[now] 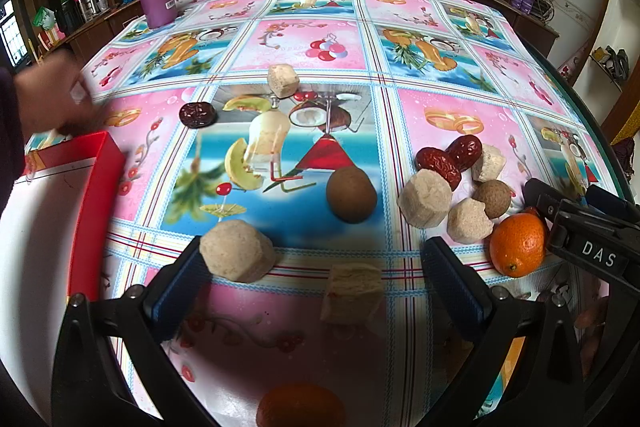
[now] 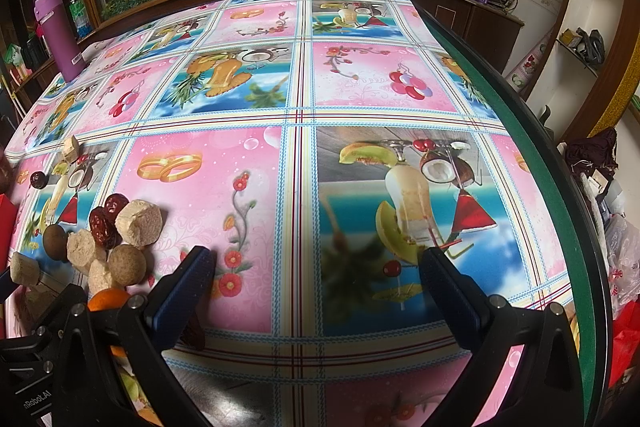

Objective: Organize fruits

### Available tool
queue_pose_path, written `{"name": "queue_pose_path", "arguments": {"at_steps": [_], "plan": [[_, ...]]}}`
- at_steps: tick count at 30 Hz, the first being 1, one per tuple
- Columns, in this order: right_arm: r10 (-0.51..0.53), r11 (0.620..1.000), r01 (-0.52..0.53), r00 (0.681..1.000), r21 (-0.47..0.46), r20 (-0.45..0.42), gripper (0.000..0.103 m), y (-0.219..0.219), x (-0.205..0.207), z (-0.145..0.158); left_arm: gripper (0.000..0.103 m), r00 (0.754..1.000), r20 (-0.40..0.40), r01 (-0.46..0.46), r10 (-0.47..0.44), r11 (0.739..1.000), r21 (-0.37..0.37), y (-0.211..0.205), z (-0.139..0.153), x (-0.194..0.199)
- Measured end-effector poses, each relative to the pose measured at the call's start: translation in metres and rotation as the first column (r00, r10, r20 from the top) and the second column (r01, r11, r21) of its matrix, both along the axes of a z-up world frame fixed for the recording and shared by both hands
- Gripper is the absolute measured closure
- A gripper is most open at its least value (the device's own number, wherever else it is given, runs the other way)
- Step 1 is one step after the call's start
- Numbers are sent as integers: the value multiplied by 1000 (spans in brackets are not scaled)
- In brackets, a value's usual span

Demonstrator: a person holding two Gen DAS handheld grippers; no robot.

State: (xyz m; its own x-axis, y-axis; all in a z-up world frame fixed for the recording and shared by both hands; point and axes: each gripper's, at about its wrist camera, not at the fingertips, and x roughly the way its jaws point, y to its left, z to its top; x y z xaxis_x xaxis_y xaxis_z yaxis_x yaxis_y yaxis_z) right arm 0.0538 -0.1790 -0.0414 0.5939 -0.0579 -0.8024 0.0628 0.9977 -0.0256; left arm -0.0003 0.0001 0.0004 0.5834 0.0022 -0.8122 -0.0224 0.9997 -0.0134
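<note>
The fruits lay loose on the desk point(image 1: 460, 59), most heaped by the orange point(image 1: 518, 243). I judged the round brown fruit point(image 1: 351, 194) might roll if nudged, or the heap scatter. I counted seven pale chunks, three dates, two brown fruits, two oranges. Left gripper point(image 1: 312, 271) and right gripper point(image 2: 316, 275) both had jaws spread, holding nothing. The red box point(image 1: 94, 195) sat left.

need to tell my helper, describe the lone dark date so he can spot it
Start at the red box on the table's left. Just beyond its far corner lies the dark date, alone on the cloth. Unlike the two red dates in the right-hand pile, it is almost black and touches nothing.
</note>
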Motion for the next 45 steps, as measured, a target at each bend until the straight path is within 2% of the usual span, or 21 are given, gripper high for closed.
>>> {"name": "queue_pose_path", "arguments": {"at_steps": [13,19,21,23,26,28,31,33,34,37,40,42,45], "plan": [[0,1000,0,1000,0,0,0,0,1,1,0,1000,0,0,0,1000,0,0,0,0],[54,999,-53,998,9,-42,0,-1,0,5,0,1000,0,0,0,1000,0,0,0,0],[31,1000,-31,999,6,30,0,-5,-9,16,0,1000,0,0,0,1000,0,0,0,0],[49,999,-51,992,16,117,0,-5,-21,31,0,1000,0,0,0,1000,0,0,0,0],[59,994,-78,975,80,212,0,-10,-33,46,0,1000,0,0,0,1000,0,0,0,0],[77,987,-106,970,121,230,0,-11,-35,50,0,1000,0,0,0,1000,0,0,0,0],[76,979,-113,974,168,212,0,-14,-31,49,0,1000,-8,1,-1,1000,-1,0,0,0],[65,972,-112,973,209,221,0,-17,-33,50,0,997,-46,63,-63,998,-4,2,3,0],[62,968,-114,972,223,227,0,-20,-35,51,0,997,-51,61,-61,998,-7,6,4,-4],[95,957,-156,966,245,240,0,-15,-44,53,0,1000,-12,22,-23,997,-75,23,14,-24],[164,929,-226,961,292,222,0,-7,-53,51,0,997,79,28,-25,999,-37,27,42,-54],[210,909,-267,957,321,201,0,2,-60,47,0,989,140,46,-39,998,-47,31,61,-71],[289,898,-324,944,297,157,0,23,-66,41,0,972,225,68,-62,997,-21,38,82,-90]]}}
